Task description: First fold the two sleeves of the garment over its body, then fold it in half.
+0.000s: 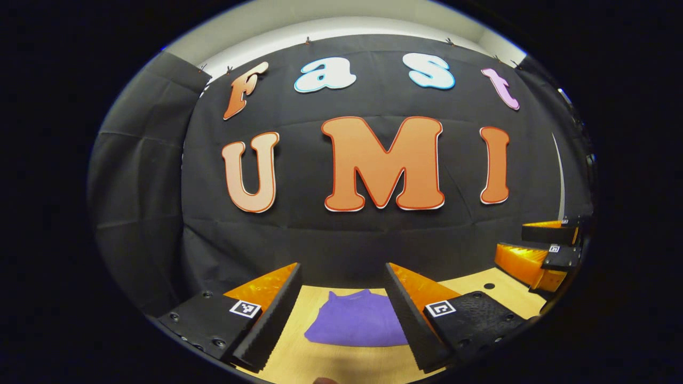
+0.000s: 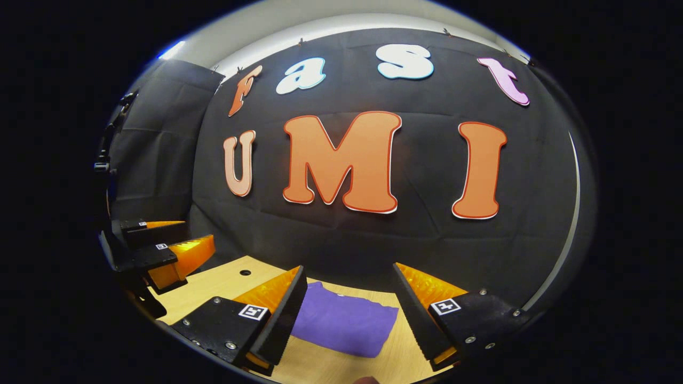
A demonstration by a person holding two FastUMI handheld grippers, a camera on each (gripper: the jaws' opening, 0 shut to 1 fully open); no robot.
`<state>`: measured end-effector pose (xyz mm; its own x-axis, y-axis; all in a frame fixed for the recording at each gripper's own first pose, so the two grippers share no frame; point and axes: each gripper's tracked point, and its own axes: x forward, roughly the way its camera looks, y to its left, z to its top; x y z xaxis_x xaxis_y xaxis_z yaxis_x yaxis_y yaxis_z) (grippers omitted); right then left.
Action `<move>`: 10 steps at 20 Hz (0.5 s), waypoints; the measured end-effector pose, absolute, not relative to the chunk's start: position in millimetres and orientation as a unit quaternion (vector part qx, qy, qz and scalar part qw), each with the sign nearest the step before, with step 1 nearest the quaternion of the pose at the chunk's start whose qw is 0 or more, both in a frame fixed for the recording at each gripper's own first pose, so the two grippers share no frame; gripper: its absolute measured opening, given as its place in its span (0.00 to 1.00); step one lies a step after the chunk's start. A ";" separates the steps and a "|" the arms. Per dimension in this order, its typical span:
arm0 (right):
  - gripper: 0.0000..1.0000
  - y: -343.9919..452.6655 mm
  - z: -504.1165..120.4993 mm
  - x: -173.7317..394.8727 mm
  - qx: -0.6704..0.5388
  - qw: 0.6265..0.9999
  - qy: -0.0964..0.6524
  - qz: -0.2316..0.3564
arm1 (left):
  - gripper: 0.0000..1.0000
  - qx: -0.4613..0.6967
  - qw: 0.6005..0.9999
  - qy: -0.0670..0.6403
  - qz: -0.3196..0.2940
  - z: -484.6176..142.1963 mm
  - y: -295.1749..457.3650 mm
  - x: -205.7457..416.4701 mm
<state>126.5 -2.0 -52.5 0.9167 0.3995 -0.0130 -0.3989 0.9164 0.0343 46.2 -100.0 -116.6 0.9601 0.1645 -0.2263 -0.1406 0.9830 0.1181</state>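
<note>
Lying compactly folded on the tabletop [image 1: 299,362] toward 6 o'clock in both views, the purple garment [image 1: 358,322] looks finished — likely why the left gripper [image 1: 341,314] and right gripper [image 2: 349,320] hover above it, spread and empty.

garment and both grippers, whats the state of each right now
purple garment: lying flat on the wooden table, folded into a compact shape, no sleeves sticking out, nothing touching it
left gripper: open, fingers spread, raised above the table, holding nothing
right gripper: open, fingers spread, raised above the table, holding nothing
</note>
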 end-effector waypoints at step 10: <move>0.95 8.3 -22.2 93.7 0.002 0.981 -0.034 0.191 | 0.95 0.052 0.992 0.103 0.061 -100.4 -92.6 30.9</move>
